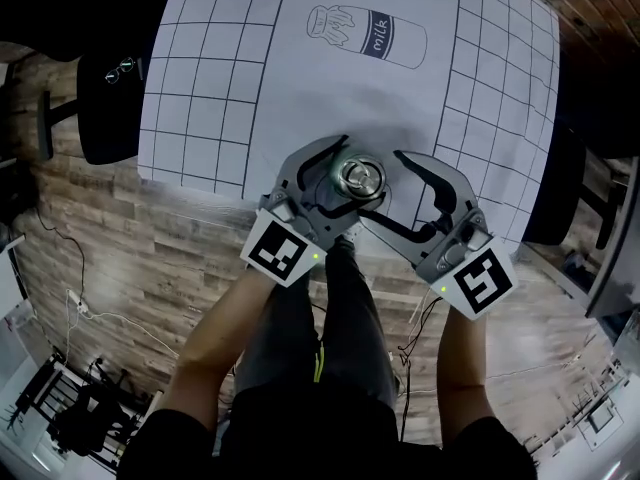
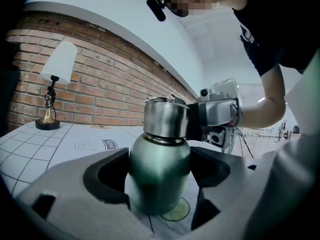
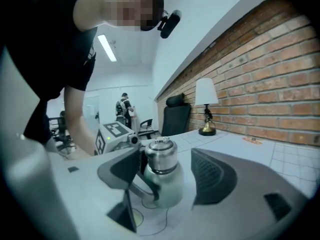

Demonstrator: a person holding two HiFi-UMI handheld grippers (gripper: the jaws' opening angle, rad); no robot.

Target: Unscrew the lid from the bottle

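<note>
Bottle (image 2: 159,159): dark green metal, matte finish, fat rounded shoulders. Standing upright on counter (image 1: 300,58) near front edge, base partly over printed circle. Pinched at belly between left gripper (image 2: 160,179) jaws, both pads on it. Lid (image 2: 166,118): shiny steel cap, short cylinder, small knob on top, sitting square on neck, not off yet. Right gripper (image 3: 167,176) jaws flank lid, spread wide, one jaw clearly off it.
</note>
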